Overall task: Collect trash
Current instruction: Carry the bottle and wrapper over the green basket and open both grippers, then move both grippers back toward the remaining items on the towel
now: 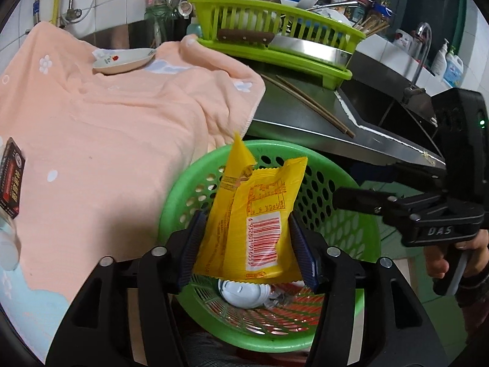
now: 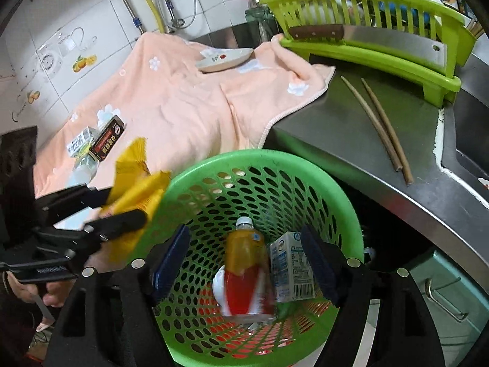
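— 2 grippers are working over the green basket (image 2: 305, 165), and we are pinching the yellow wrapper (image 1: 259, 214) between the pads of the left gripper (image 1: 247, 244), right above the basket mouth.

— We are holding the right gripper (image 2: 244, 263) spread wide with nothing between its pads, looking straight down. Below it, a juice bottle (image 2: 244, 263), a small carton (image 2: 290, 266) and something white are lying at the bottom.

— So we are judging the job partly done: 3 pieces binned, this wrapper about to follow.

— Farther out on the peach towel (image 2: 183, 107), a dark red box (image 2: 107, 140), a pale packet (image 2: 80, 141) and a clear bottle (image 2: 82, 168) are waiting; those look like what is left.

— Beyond them we are seeing a dish (image 2: 224, 58), 2 chopsticks (image 2: 379, 128) and the lime rack (image 2: 366, 24) with its cleaver.
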